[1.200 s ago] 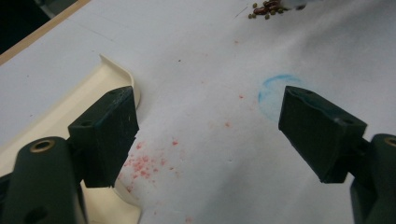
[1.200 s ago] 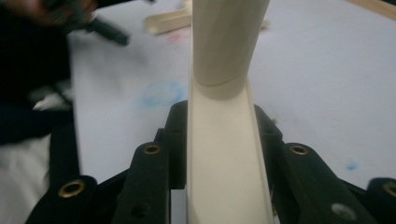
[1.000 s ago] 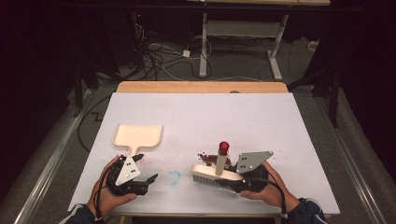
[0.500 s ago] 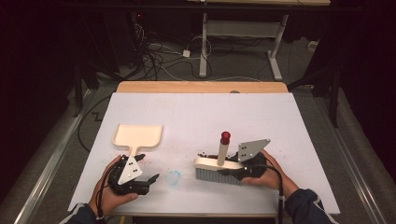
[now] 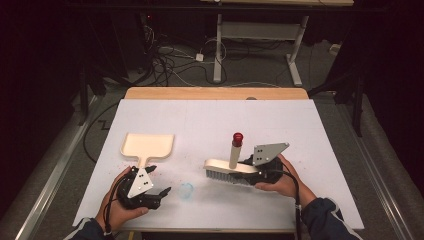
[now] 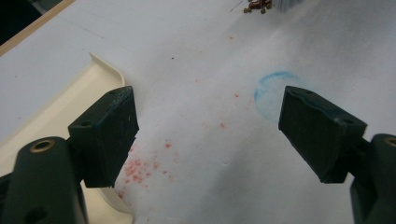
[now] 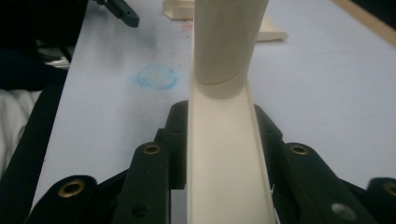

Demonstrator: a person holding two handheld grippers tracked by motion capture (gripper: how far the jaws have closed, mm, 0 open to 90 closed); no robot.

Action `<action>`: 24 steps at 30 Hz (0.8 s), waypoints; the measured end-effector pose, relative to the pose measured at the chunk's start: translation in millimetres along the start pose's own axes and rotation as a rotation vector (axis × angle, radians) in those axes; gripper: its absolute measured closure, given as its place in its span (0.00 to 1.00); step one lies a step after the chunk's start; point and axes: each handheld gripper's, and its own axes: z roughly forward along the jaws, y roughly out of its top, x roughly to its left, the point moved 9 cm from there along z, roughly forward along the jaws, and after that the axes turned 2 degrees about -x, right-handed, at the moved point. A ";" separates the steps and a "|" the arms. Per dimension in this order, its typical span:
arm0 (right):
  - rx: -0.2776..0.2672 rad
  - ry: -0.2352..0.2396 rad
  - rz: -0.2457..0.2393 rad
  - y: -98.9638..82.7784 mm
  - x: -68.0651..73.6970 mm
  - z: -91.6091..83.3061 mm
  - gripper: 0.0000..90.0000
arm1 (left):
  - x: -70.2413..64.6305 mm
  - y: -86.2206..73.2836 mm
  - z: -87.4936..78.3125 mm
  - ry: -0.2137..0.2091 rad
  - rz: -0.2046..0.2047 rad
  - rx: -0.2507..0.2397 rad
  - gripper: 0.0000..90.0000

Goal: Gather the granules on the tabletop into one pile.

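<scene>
Right gripper view: the brush (image 7: pixel 224 154) sits clamped between the right gripper's (image 7: pixel 219 135) fingers (image 7: pixel 175 135). The left gripper's (image 6: pixel 208 135) fingers (image 6: pixel 109 133) gape empty, just beside the dustpan (image 6: pixel 56 112).

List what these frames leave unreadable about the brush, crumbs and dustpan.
- Brush bristles: under its own back in the right gripper view.
- Crumbs: cut by the top edge, left gripper view; too small in high view.
- Dustpan: left jaw covers part; handle hidden.

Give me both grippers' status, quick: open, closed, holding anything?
Left gripper: jaws open, nothing between them, beside the dustpan.
Right gripper: jaws closed on the brush, gripping its cream back.
</scene>
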 end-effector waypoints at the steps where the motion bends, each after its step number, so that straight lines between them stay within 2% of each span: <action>1: -0.009 -0.031 0.005 2.1 0.2 -3.4 0.75 | -0.1 0.0 -0.6 0.000 0.002 0.001 0.22; 4: -0.029 -0.106 0.028 4.8 1.9 -15.2 0.75 | -0.3 0.1 -1.9 0.002 0.003 -0.003 0.22; 7: -0.043 -0.214 0.075 5.7 0.1 -25.4 0.75 | 0.0 0.3 -3.2 0.006 0.007 -0.003 0.22; 9: -0.040 -0.288 0.089 4.4 -1.1 -30.6 0.75 | -0.3 0.8 -4.1 0.006 0.011 -0.005 0.22; 12: -0.009 -0.412 0.126 -5.5 -5.9 -38.1 0.75 | -0.5 0.9 -4.0 0.006 0.012 -0.008 0.22; 14: 0.009 -0.489 0.173 -14.6 -11.2 -43.9 0.75 | -0.6 0.8 -3.7 0.005 0.013 -0.005 0.22; 17: 0.076 -0.640 0.215 -30.3 -22.7 -51.8 0.75 | -0.5 1.3 -2.1 0.007 0.013 -0.004 0.22; 18: 0.093 -0.678 0.233 -35.6 -25.6 -52.2 0.75 | -0.8 1.5 -1.6 0.007 0.013 -0.002 0.22; 21: 0.135 -0.727 0.286 -48.5 -31.4 -48.2 0.75 | -1.1 2.1 -1.0 0.007 0.017 0.001 0.22; 24: 0.146 -0.758 0.306 -52.8 -33.9 -42.2 0.75 | -0.9 2.5 -0.4 0.007 0.012 -0.002 0.22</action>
